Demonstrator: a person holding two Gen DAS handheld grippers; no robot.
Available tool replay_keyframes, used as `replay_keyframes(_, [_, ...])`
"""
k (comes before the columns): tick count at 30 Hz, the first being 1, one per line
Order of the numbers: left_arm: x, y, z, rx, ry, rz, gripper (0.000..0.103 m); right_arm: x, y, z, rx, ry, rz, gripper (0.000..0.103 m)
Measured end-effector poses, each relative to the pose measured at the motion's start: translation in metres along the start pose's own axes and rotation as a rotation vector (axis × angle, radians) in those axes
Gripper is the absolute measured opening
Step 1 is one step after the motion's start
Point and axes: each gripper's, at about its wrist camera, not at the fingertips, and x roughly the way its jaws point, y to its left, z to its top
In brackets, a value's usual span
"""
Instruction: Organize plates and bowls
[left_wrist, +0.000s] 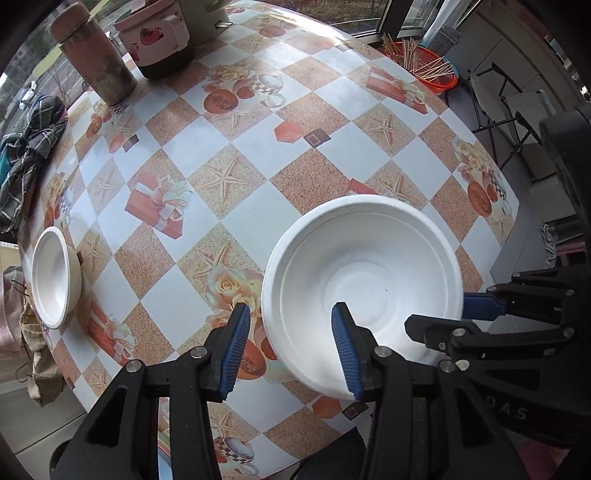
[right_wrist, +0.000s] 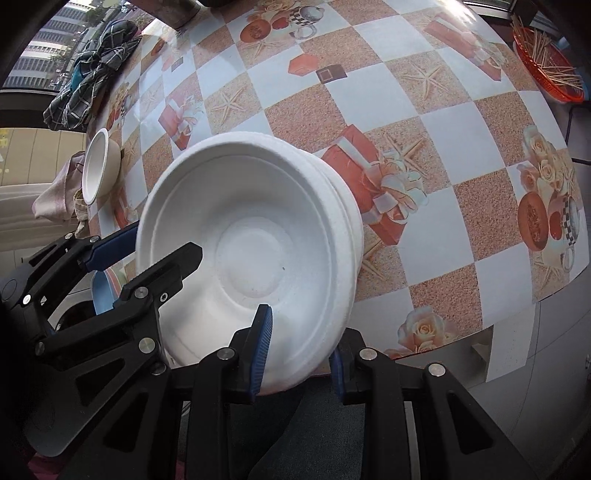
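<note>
Two stacked foam plates are pinched at the near rim by the right gripper (left gripper straddles loosely); tilted, they could slip.

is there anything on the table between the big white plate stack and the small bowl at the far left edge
Nothing visible: only bare patterned tablecloth lies between the plate stack and the small bowl.
</note>
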Motion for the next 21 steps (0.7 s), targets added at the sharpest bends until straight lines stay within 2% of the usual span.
replay_keyframes(1, [-0.003,0.004,-0.001,-0.014,-0.012,-0.006,0.055,-0.002,-0.004,0.002,0.012,-0.008,-0.014,0.053])
replay_keyframes(3, [-0.007,0.012,-0.005,-0.036,-0.024,-0.011,0.063,-0.007,-0.013,0.003,0.034,-0.035,-0.031,0.078])
replay_keyframes(4, [-0.009,0.018,-0.008,-0.053,-0.03,-0.011,0.07,-0.008,-0.017,0.004,0.047,-0.04,-0.022,0.08])
replay_keyframes(6, [-0.013,0.029,-0.017,-0.092,-0.043,-0.007,0.072,-0.009,-0.026,0.004,0.08,-0.045,-0.02,0.08])
replay_keyframes(9, [-0.011,0.047,-0.033,-0.156,-0.016,-0.003,0.074,-0.009,-0.039,0.003,0.144,-0.061,-0.03,0.103])
replay_keyframes(15, [-0.006,0.074,-0.064,-0.319,0.031,-0.038,0.074,-0.012,-0.047,0.002,0.204,-0.087,0.012,0.103])
replay_keyframes(21, [-0.013,0.08,-0.073,-0.357,0.008,-0.029,0.075,-0.015,-0.025,0.007,0.143,-0.091,-0.01,0.103])
